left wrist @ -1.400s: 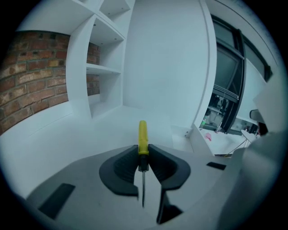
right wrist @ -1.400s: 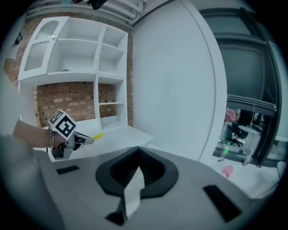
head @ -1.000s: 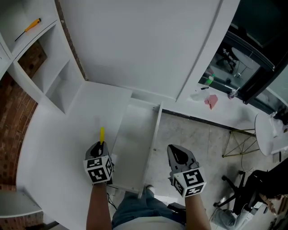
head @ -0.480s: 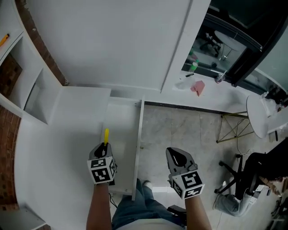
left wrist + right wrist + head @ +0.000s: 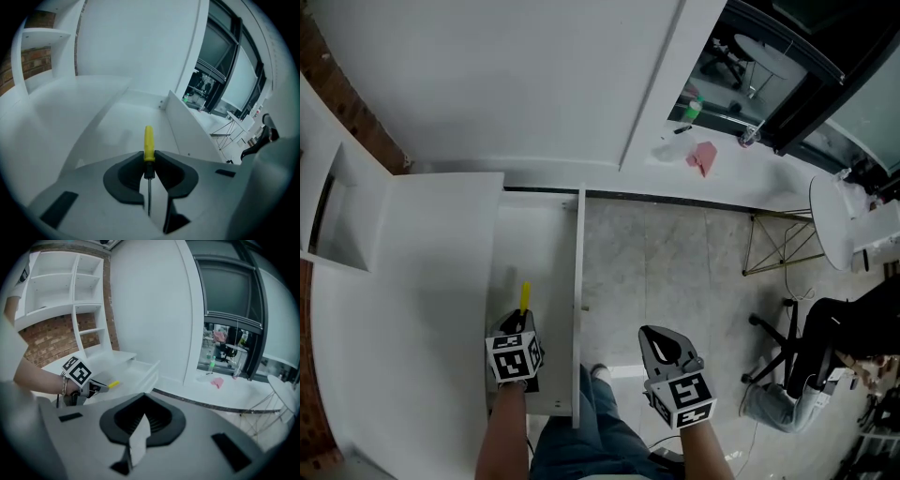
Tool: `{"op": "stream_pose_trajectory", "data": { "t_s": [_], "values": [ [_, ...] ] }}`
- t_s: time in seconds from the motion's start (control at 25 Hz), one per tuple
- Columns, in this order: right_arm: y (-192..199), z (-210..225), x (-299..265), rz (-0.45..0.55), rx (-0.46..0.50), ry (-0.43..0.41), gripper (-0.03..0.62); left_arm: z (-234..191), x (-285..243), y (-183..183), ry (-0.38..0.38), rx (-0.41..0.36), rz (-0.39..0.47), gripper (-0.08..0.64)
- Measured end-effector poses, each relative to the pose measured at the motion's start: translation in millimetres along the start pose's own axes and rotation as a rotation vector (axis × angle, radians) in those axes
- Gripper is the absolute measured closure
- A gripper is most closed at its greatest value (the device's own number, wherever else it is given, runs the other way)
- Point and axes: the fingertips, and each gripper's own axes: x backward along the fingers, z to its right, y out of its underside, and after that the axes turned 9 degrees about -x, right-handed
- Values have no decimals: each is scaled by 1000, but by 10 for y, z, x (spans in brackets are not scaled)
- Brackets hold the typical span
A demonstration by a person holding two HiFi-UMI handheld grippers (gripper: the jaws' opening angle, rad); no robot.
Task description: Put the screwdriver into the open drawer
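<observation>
The screwdriver (image 5: 524,297) has a yellow handle and a thin dark shaft. My left gripper (image 5: 520,324) is shut on it where handle meets shaft, the handle sticking out forward. In the left gripper view the screwdriver (image 5: 148,143) stands upright between the pads of that gripper (image 5: 149,169), over the white floor of the open drawer (image 5: 136,115). In the head view the drawer (image 5: 530,246) runs away from me, and the left gripper hangs above its near end. My right gripper (image 5: 658,343) is shut and empty over the marble floor, right of the drawer's side wall. From the right gripper view (image 5: 140,427) the left gripper (image 5: 96,386) shows beside the drawer (image 5: 138,371).
A white counter (image 5: 403,309) lies left of the drawer, with white shelves (image 5: 337,225) and brick wall behind. A white ledge at the back holds a pink object (image 5: 703,156) and a green bottle (image 5: 692,108). A round white table (image 5: 834,225) and office chair (image 5: 787,356) stand at right.
Both grippers have sunk lower. The left one has carried the screwdriver from beside the drawer's left edge to over its near end. The head view has swung to the right.
</observation>
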Motion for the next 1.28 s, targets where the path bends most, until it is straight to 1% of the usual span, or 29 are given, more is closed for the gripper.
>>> {"op": "stream_pose_trajectory", "data": {
  "t_s": [0.2, 0.4, 0.48, 0.6, 0.68, 0.88, 0.92, 1.04, 1.16, 1.28],
  "values": [
    [150, -50, -166, -17, -51, -12, 581, 21, -311, 246, 31, -16, -71, 480],
    [242, -130, -247, -49, -24, -10, 581, 64, -517, 486, 50, -40, -136, 480],
    [270, -150, -256, -53, -34, -16, 581, 65, -558, 535, 48, -60, -145, 480],
    [294, -175, -260, -60, -58, -23, 580, 96, -580, 553, 39, -114, -141, 479],
    [277, -206, -284, -57, -54, -27, 581, 126, -579, 549, 41, -138, -143, 474],
    [134, -321, -292, -30, -17, -55, 581, 163, -542, 574, 71, -118, -165, 389],
    [107, -330, -283, -28, -9, -57, 581, 154, -522, 570, 70, -110, -166, 376],
    [-3, -360, -211, -17, 2, -63, 581, 143, -384, 506, 66, -94, -143, 374],
    [-132, -383, -111, 29, 13, -72, 581, 158, -176, 424, 60, -96, -104, 374],
    [-260, -422, 3, 48, 16, -78, 581, 151, 68, 295, 43, -94, -52, 374]
  ]
}}
